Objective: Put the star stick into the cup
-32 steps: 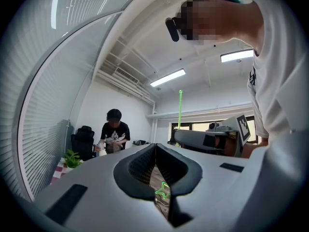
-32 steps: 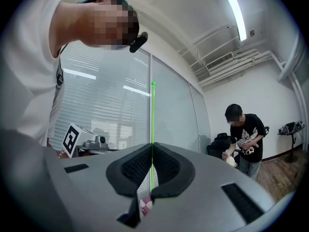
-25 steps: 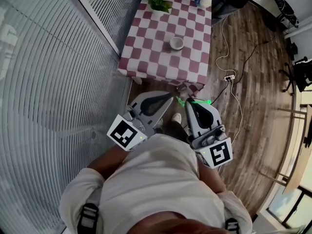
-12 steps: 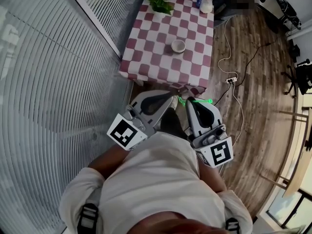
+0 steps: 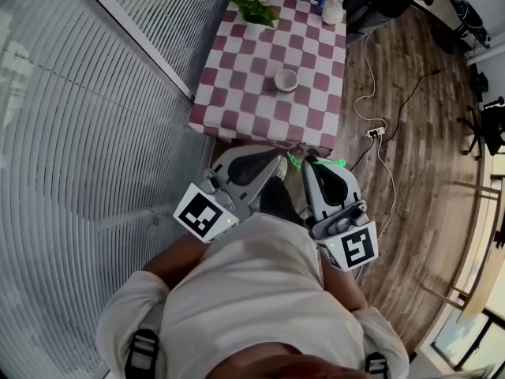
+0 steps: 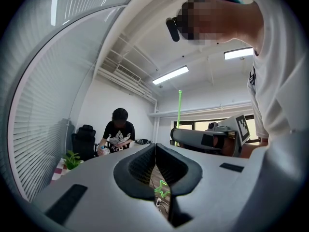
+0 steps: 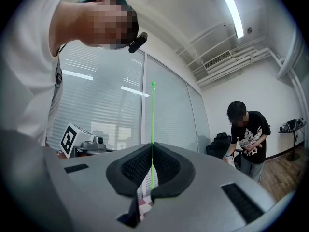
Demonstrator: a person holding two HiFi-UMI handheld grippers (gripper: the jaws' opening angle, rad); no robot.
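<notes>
A thin green star stick stands upright between the jaws of my right gripper, which is shut on it. In the head view the stick lies across that gripper's tip, with its star end toward the left gripper. The left gripper is shut with nothing in it; the star shows through the gap below its jaws. Both grippers are held close to my body, short of the table. The small white cup stands on the red-and-white checkered table, ahead of both grippers.
A potted plant and a bottle held by a person's hand stand at the table's far edge. A power strip and cables lie on the wood floor to the right. A glass wall with blinds runs along the left.
The table and cup have shifted slightly in the head view as the camera moved. Both grippers and the stick keep the same pose.
</notes>
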